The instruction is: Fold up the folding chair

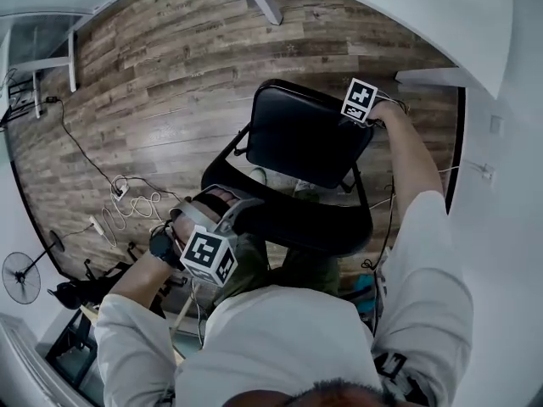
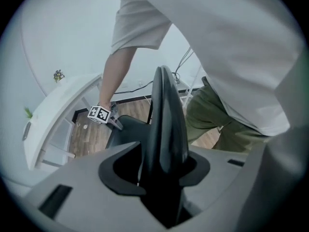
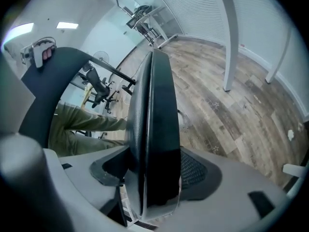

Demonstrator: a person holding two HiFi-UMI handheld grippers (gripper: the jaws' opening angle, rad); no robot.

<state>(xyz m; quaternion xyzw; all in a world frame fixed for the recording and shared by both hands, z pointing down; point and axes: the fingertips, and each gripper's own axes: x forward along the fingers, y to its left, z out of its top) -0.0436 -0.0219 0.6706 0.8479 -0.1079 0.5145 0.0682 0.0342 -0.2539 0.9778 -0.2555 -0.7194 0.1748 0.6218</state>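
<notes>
The backrest point(image 1: 297, 227) is clamped in the left hand-held gripper point(image 2: 161, 173) and the seat point(image 1: 305, 134) edge in the right hand-held gripper point(image 3: 154, 178), apparently so the folding chair point(image 1: 327, 164) can be swung shut.

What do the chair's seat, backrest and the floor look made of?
Seat: black padded vinyl or faux leather, apparently; soft sheen, seam along the edge.
Backrest: smooth black, glossy highlights; moulded plastic or the same covering, can't tell.
Floor: wood-look planks, likely laminate or vinyl; grain, plank joints, satin glare.
</notes>
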